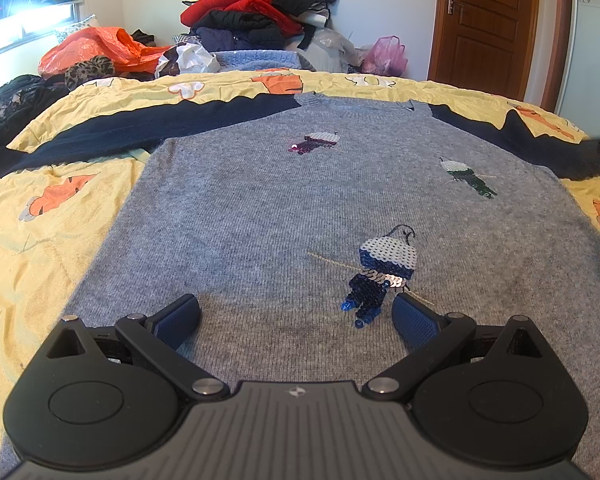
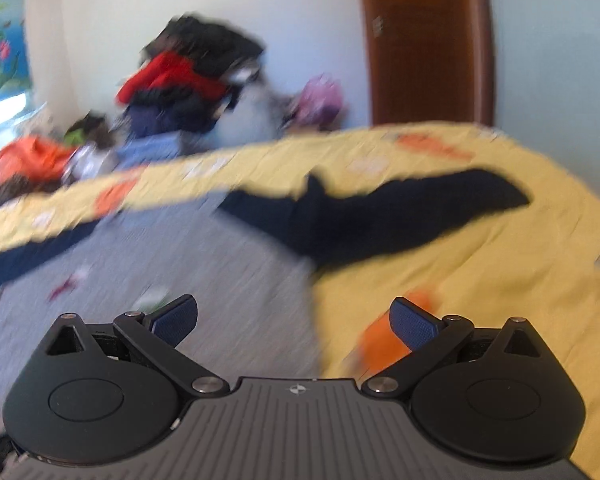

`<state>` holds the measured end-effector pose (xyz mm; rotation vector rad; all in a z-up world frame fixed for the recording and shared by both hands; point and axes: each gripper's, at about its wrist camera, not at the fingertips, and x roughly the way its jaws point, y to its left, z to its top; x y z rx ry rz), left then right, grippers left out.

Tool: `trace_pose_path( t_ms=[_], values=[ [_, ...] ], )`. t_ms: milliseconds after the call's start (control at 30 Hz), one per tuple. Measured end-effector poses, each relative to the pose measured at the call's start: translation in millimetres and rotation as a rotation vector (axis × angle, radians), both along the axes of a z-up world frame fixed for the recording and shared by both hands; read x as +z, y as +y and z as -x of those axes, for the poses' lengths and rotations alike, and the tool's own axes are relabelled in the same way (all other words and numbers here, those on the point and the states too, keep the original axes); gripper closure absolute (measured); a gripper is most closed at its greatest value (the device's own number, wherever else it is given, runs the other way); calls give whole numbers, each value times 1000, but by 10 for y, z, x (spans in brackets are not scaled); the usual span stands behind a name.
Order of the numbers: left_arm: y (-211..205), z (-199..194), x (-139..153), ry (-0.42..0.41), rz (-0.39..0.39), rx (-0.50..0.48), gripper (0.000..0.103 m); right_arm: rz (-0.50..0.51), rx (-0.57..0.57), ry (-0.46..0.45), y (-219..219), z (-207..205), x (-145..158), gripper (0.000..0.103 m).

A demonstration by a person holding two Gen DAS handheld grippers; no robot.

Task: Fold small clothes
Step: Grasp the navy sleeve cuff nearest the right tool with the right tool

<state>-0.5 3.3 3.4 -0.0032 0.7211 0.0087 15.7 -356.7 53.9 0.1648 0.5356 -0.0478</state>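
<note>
A grey knit sweater (image 1: 260, 216) with navy sleeves lies spread flat, front side up, across the middle of the bed (image 1: 40, 240), its hem toward the near edge and its neckline toward the far edge. Three sequined bird motifs sit on the grey front: a blue and white one (image 1: 380, 276) close to the hem, a green and white one (image 1: 466, 178) toward the right side, and a pink and white one (image 1: 314, 142) below the neckline. The left sleeve (image 1: 120, 136) stretches out toward the bed's left edge; the right sleeve (image 2: 400, 208) reaches toward the right edge, lying flat on the yellow bedspread (image 2: 480, 272) printed with orange and white shapes.

The left claw (image 1: 296, 316) hangs over the sweater's lower front with its jaws spread wide and nothing between them; the blue bird lies just inside its right finger. The right claw (image 2: 294, 318) is likewise wide open and empty, above the sweater's right side edge, with grey knit under its left finger and bedspread under its right. The right wrist view is smeared by motion blur.

Beyond the far edge of the bed, a pile of clothes (image 1: 260, 4) in red, black and navy rises against the wall, with an orange plastic bag (image 1: 96, 50) to its left and a pink bag (image 1: 386, 54) to its right. A brown wooden door (image 1: 488, 24) stands at the far right.
</note>
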Motion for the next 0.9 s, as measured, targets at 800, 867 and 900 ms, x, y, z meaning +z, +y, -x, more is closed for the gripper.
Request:
trace_pose_path(
  t_ms=[800,867,900],
  values=[
    [52,24,20,-8,23,2,0,-740,-516,27,-2669,-1391,-689,62],
    [63,65,43,-17,47,7,0,-729,-533,36,-2709,-1402,-704,80],
    [66,66,46,-18,51,8,0,-715,-542,50,-2721,-1417,-708,89]
  ],
)
